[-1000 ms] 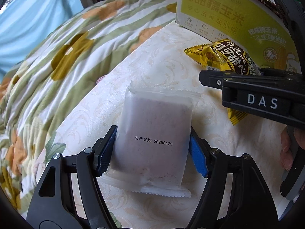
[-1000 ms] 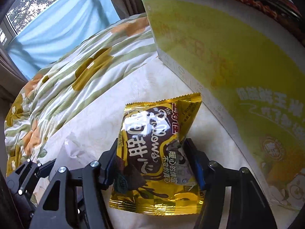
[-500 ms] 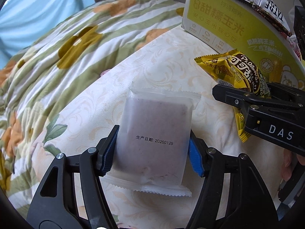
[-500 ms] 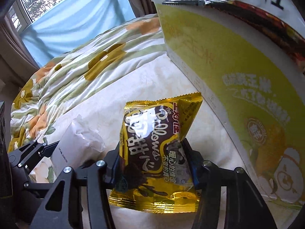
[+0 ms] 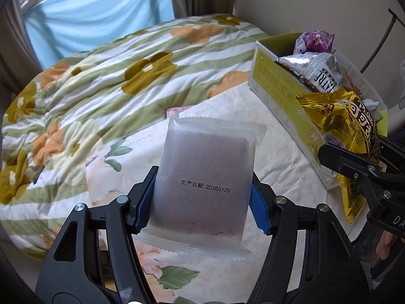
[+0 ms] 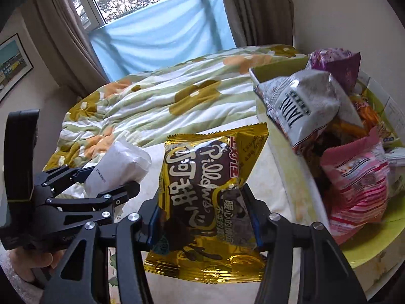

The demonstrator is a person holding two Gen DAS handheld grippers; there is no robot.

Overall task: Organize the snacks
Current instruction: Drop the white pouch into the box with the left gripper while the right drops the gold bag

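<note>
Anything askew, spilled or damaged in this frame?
Nothing spilled or torn. The box looks overfilled: the grey bag and pink pack stick out above its rim at angles. The gold pack is creased where the right gripper pinches it; the white pack sits straight in the left gripper.

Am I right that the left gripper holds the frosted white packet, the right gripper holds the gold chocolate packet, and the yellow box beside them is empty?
Not quite. The yellow box is not empty: the right wrist view shows it full of snack bags. The rest stands: the left gripper holds the frosted white packet, and the right gripper holds the gold chocolate packet.
</note>
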